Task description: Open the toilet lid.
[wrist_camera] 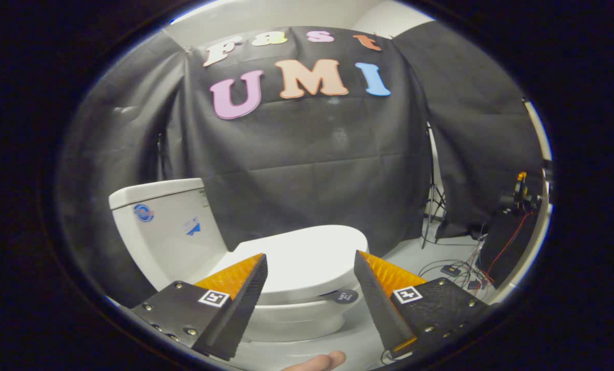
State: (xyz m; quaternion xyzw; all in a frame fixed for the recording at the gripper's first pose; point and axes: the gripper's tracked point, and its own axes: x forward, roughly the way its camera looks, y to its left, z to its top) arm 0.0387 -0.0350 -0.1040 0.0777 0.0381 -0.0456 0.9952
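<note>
Black cloth (307,154) hangs as the wall, creased in folds, above a pale grey floor (415,252). A thin stand (433,196) rises by the cloth's edge, and loose cables (454,268) lie near it.

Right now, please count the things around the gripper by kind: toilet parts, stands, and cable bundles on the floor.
Toilet parts: 3 (closed lid, tank, bowl)
Stands: 1 (tripod stand by the cloth wall)
Cable bundles: 1 (cables on the floor)
Total: 5
The gripper is open, its fingers apart before the lid, not touching it.
</note>
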